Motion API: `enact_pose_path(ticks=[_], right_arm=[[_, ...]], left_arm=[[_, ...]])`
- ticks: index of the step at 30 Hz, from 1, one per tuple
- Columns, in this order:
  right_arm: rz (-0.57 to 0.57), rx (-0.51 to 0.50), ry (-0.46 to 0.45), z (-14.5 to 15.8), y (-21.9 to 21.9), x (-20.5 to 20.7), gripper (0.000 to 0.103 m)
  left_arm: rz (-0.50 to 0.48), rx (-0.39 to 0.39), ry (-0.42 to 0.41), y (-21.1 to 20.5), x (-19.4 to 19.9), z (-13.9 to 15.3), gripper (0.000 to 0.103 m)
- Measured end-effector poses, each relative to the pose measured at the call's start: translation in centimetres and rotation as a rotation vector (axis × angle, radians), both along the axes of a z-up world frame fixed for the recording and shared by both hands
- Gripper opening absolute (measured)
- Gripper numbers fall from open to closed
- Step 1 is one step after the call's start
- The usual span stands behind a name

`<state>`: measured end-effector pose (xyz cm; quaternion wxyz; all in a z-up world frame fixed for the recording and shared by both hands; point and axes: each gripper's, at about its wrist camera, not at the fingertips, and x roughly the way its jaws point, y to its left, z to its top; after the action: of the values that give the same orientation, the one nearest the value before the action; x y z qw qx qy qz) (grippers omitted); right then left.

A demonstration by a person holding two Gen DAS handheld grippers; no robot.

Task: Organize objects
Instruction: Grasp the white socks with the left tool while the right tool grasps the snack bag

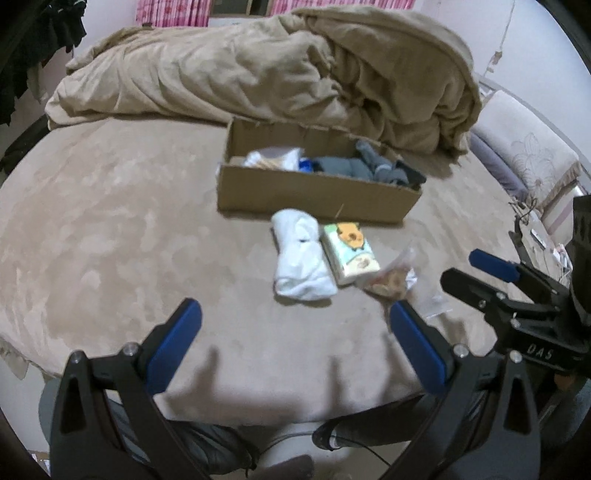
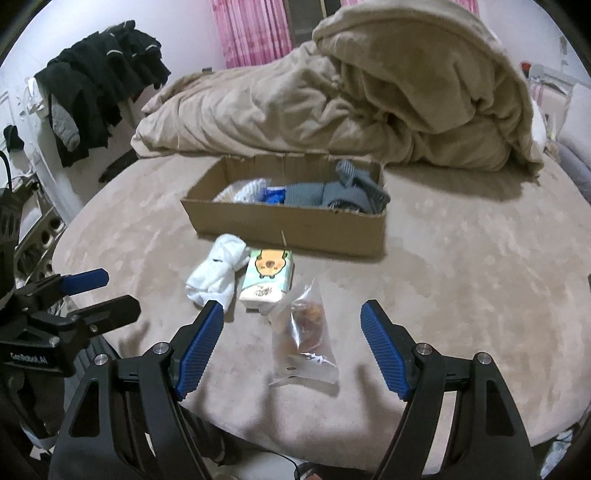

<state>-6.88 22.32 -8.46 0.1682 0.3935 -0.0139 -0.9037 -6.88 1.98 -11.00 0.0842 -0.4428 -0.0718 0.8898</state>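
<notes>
An open cardboard box sits on the beige bed and holds grey socks, white cloth and a blue item. In front of it lie a rolled white sock pair, a tissue pack with a cartoon animal and a clear snack bag. My left gripper is open and empty, just short of the white socks. My right gripper is open and empty, with the snack bag lying between its fingers.
A crumpled beige duvet is piled behind the box. Dark clothes hang at the left. A pillow lies at the right. Pink curtains hang at the back. The bed edge is near me.
</notes>
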Motion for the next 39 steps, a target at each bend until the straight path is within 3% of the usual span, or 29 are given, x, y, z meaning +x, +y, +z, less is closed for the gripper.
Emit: enact_pose_path(ticks=[9,11,15,17,20,23,26,34,39], right_arm=[[0.018,0.025,-0.074,-3.7,-0.6,-2.3,0.079],[0.026,0.030,-0.090,-4.5,-0.8,-2.8,0.074],[0.038,0.037,-0.126,-6.0,-1.0,-3.7,0.052],[0.041,0.036,-0.138,-6.5,-1.0,-3.9,0.049],[0.047,0.030,-0.138,-6.6,-0.9,-4.0,0.048],[0.048,0.019,-0.142,-6.6,-0.6,-4.0,0.047],[0.040,0.016,-0.144,-6.4,-0.3,-3.9,0.045],[0.024,0.017,-0.107,-4.2,0.2,-2.5,0.045],[0.027,0.013,-0.068,-2.0,0.2,-1.5,0.045]], left_arm=[[-0.013,-0.016,-0.043,0.8,-3.7,-3.3,0.102],[-0.016,-0.023,-0.044,0.9,-4.5,-3.9,0.101],[0.001,-0.034,-0.038,1.0,-6.4,-5.0,0.101],[0.000,-0.032,-0.044,1.1,-7.3,-5.6,0.100],[-0.006,-0.055,-0.047,1.2,-8.4,-6.7,0.082],[-0.015,-0.058,-0.039,1.2,-9.0,-6.9,0.057],[-0.039,-0.045,-0.033,1.3,-8.7,-6.3,0.041],[-0.033,-0.009,-0.028,0.9,-6.1,-4.6,0.038],[-0.033,0.009,0.013,0.1,-3.8,-1.7,0.038]])
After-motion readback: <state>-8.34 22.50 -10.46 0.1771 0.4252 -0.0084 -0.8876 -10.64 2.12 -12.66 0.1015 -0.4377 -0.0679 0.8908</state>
